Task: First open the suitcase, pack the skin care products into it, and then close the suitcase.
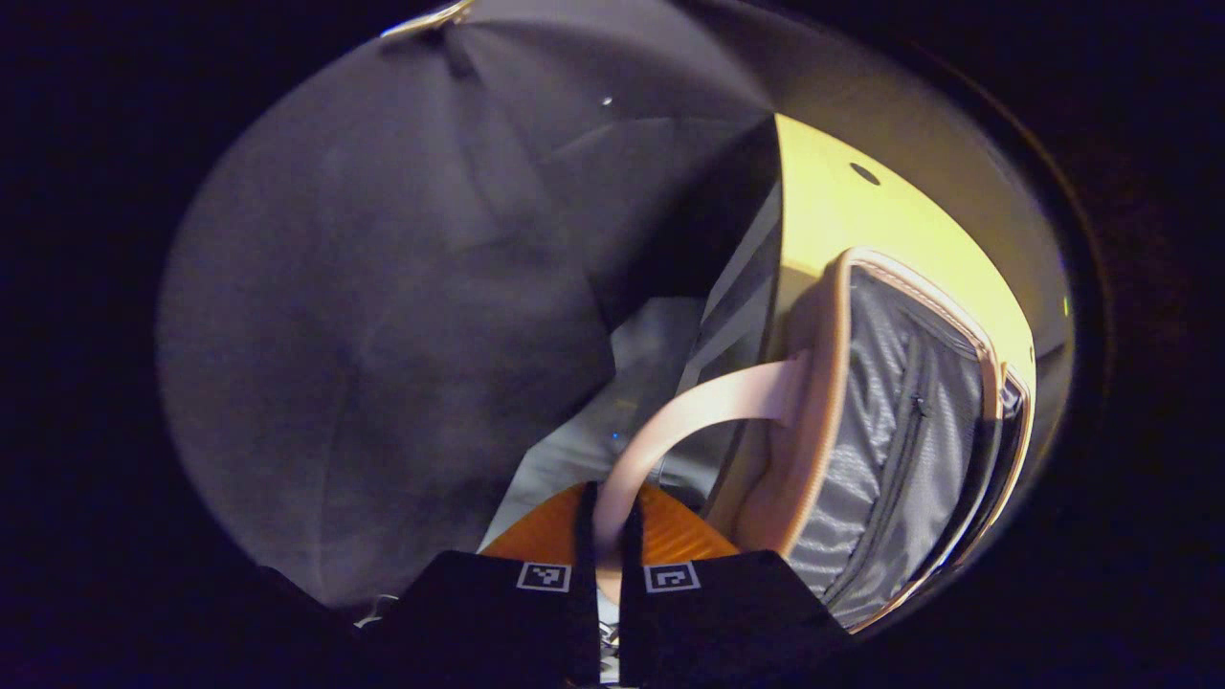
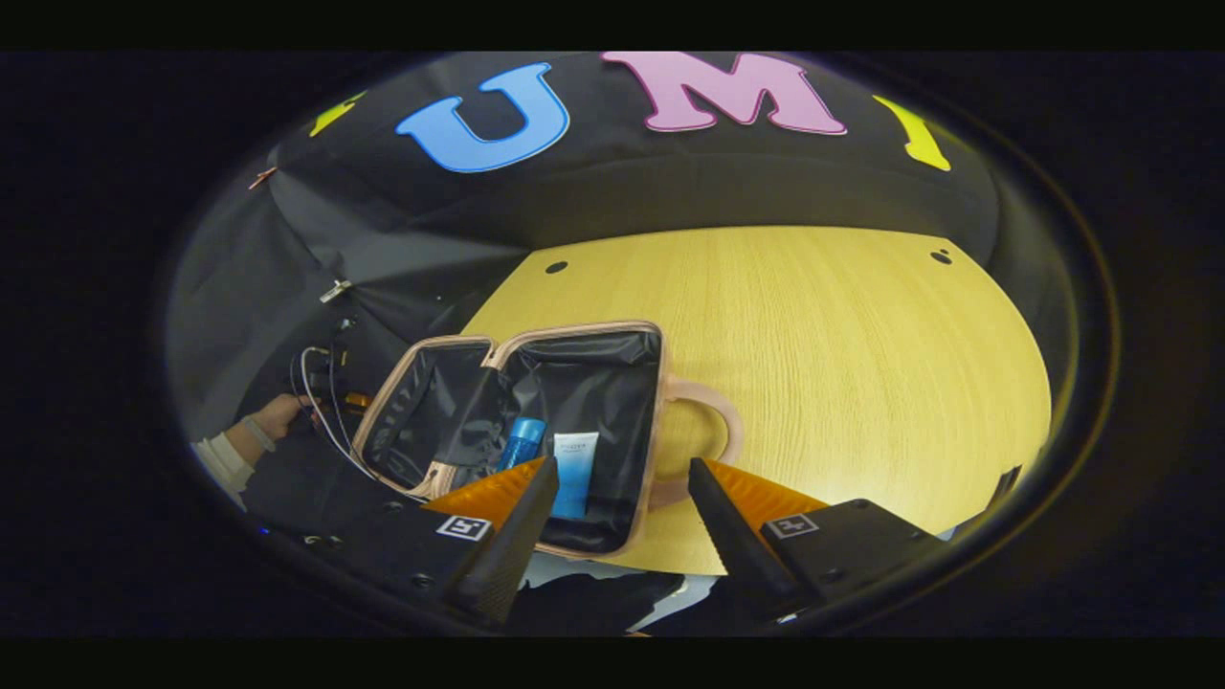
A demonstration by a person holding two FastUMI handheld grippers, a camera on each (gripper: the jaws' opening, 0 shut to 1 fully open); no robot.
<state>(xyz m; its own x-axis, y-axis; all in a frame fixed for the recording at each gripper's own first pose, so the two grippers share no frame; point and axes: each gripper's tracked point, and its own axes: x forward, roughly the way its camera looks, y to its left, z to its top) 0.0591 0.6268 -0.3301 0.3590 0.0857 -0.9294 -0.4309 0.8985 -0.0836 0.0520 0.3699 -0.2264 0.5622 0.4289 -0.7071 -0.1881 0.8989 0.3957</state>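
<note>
Left jaws clamp the suitcase handle (image 1: 689, 416); right jaws gape wide, empty.

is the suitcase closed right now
No, in the right gripper view the suitcase lies open on the table, with a blue bottle and a white tube inside.

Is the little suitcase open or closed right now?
Open. The suitcase lies spread flat on the table, both lined halves facing up, with a blue bottle and a white tube inside.
</note>
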